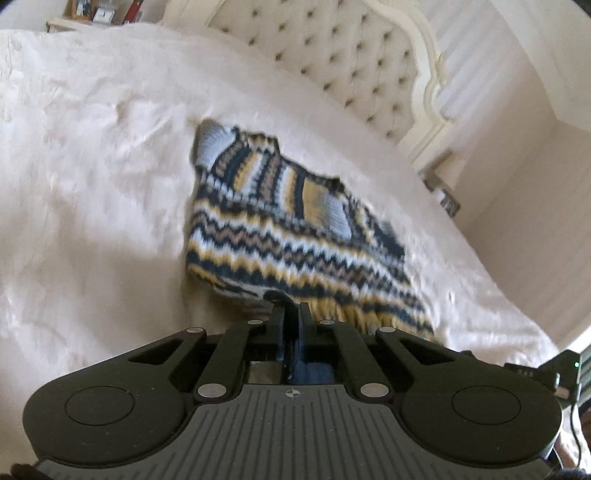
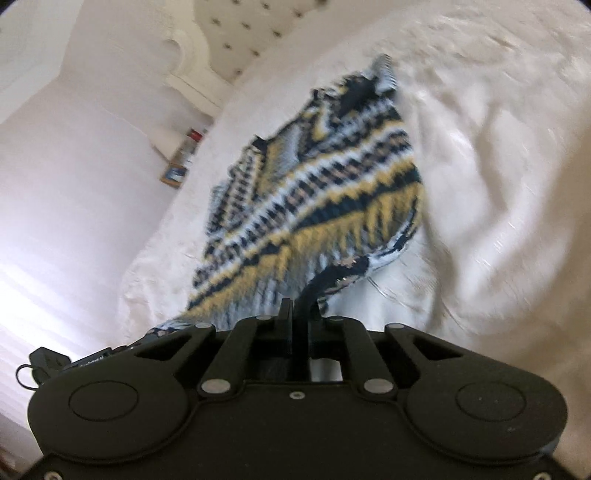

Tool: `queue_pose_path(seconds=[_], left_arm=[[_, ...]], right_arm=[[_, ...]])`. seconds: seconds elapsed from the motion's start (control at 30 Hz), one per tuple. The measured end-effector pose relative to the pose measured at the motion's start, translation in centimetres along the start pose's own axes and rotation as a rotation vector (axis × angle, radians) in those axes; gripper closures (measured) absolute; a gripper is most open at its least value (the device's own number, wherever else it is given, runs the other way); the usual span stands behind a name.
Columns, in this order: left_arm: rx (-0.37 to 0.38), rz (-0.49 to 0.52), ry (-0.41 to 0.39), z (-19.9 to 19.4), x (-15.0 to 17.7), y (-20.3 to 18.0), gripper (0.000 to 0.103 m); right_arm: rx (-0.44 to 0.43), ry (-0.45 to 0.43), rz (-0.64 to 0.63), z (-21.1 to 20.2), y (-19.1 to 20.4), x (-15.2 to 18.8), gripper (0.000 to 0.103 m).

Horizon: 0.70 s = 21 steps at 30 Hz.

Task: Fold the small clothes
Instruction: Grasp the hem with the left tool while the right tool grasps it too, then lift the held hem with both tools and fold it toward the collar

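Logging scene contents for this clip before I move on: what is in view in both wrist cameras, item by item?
knitted garment: one, zigzag stripes in navy, yellow, pale blue and tan, lying on the bed, near edge pinched by both grippers
bedspread: one, white, rumpled, covering the bed under the garment
headboard: one, cream, button-tufted, at the far end of the bed
bedside clutter: several small items, too blurred to identify, beside the bed near the wall
shelf items: a few, colours unclear, far corner beyond the bed
left gripper: one, black, jaws closed on the garment's near edge
right gripper: one, black, jaws closed on a dark edge of the garment
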<state>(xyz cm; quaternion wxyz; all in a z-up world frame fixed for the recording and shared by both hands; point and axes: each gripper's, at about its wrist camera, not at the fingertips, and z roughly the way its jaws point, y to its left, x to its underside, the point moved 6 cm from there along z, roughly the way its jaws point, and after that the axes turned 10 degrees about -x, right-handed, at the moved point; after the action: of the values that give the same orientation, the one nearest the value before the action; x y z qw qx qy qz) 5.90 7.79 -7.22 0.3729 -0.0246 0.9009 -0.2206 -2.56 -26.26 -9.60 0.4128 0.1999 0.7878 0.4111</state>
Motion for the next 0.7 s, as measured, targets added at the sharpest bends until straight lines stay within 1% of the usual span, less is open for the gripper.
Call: queue_pose_path(seconds=[0.13, 0.2, 0.23, 0.3, 0.37, 0.43, 0.47, 0.5, 0.53, 0.57, 0.6, 0.63, 0.67, 0.7], left_arm=[[0.0, -0.009, -0.074, -0.6, -1.4, 0.0, 0.099], [-0.015, -0.008, -0.072, -0.8, -1.5, 0.4, 0.099], [-0.02, -0.004, -0.04, -0.5, -1.4, 0.5, 0.098], [-0.009, -0.021, 0.059, 0.3, -0.6, 0.9, 0.098], [0.0, -0.045, 0.133, 0.6, 0.5, 1.5, 0.097], [-0.017, -0.047, 0.189, 0.8, 1.5, 1.8, 0.095], [-0.031, -0.05, 0.213, 0.9, 2.0, 2.0, 0.09], [-0.043, -0.05, 0.237, 1.0, 2.5, 2.1, 0.082], [-0.056, -0.047, 0.265, 1.2, 3.0, 2.3, 0.068], [-0.067, -0.047, 0.283, 1.3, 3.4, 2.4, 0.065], [-0.072, -0.047, 0.291, 1.3, 3.7, 2.5, 0.065], [-0.078, -0.04, 0.306, 1.5, 4.1, 2.5, 0.062], [-0.084, -0.031, 0.324, 1.7, 4.4, 2.5, 0.056], [-0.088, -0.023, 0.343, 2.0, 4.8, 2.4, 0.054]], right_arm=[[-0.034, -0.05, -0.036, 0.2, 0.9, -1.2, 0.089], [-0.047, -0.074, -0.04, 0.1, 1.1, -1.6, 0.089], [-0.045, -0.079, -0.037, 0.1, 1.1, -1.7, 0.089], [-0.034, -0.063, -0.031, 0.3, 1.0, -1.6, 0.09], [-0.011, -0.047, -0.035, 0.5, 0.7, -1.3, 0.09], [0.001, -0.035, -0.03, 0.4, 0.5, -1.0, 0.09], [0.009, -0.027, -0.021, 0.4, 0.4, -0.9, 0.09], [0.02, -0.02, -0.012, 0.3, 0.2, -0.8, 0.09], [0.029, -0.017, -0.007, 0.2, 0.0, -0.7, 0.09], [0.033, -0.013, -0.004, 0.2, -0.1, -0.6, 0.09], [0.037, -0.01, 0.0, 0.3, -0.3, -0.6, 0.089], [0.04, -0.007, 0.003, 0.3, -0.3, -0.6, 0.089], [0.043, -0.004, 0.005, 0.4, -0.4, -0.5, 0.089], [0.047, 0.0, 0.006, 0.4, -0.4, -0.5, 0.089]])
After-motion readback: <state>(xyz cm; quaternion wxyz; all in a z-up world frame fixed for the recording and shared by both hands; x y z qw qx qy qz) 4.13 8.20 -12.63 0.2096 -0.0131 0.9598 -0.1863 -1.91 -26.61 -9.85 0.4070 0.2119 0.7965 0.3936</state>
